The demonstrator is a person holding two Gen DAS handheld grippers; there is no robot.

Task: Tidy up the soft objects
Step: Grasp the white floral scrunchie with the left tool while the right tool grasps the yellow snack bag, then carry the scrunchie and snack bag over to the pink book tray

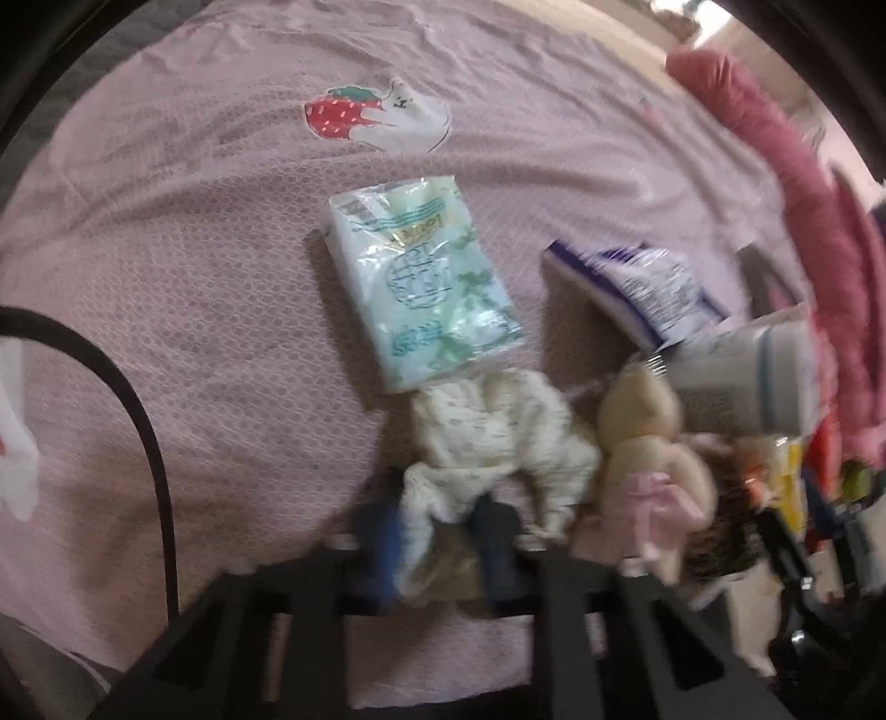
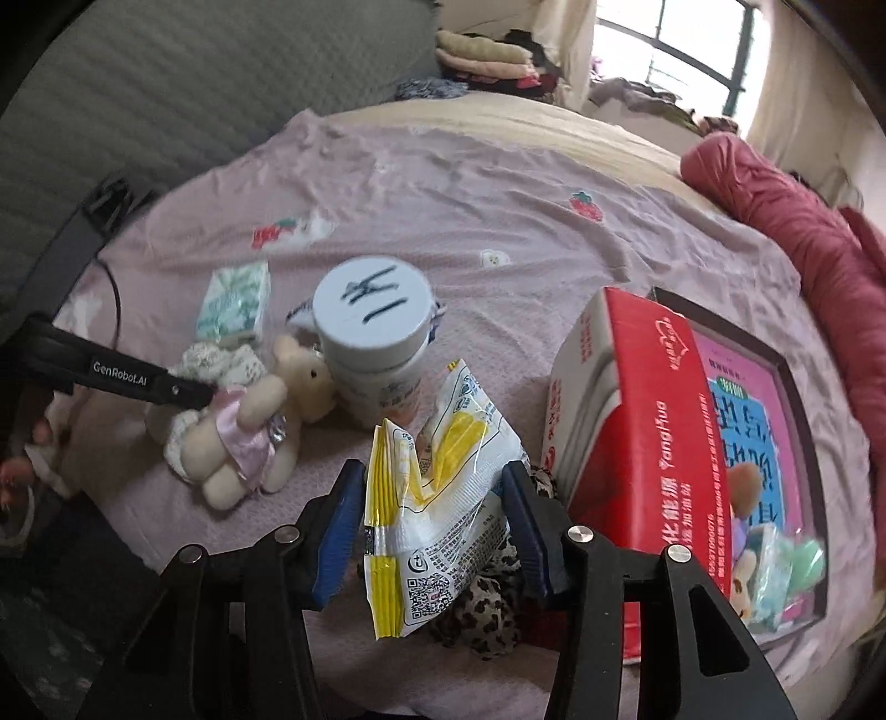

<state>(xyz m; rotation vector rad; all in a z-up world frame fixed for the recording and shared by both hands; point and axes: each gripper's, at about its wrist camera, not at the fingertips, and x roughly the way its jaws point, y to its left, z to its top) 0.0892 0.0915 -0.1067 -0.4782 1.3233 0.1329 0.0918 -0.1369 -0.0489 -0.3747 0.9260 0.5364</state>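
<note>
You have a pink bedsheet (image 2: 498, 183) printed with strawberries over the bed, with a dark red quilt (image 2: 786, 221) bunched along its right edge. A white jar (image 2: 371, 338) with a handwritten lid stands near the middle, and a red carton (image 2: 637, 443) leans against a dark tray (image 2: 797, 399) to its right. Your far corner holds folded clothes (image 2: 482, 55) beside a bright barred window (image 2: 681, 50); a black cable (image 1: 138, 410) loops over the sheet at left.

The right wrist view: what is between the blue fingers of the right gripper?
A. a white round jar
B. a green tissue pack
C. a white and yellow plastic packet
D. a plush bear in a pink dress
C: the white and yellow plastic packet sits between the blue fingers of the right gripper, which press its two sides.
</note>
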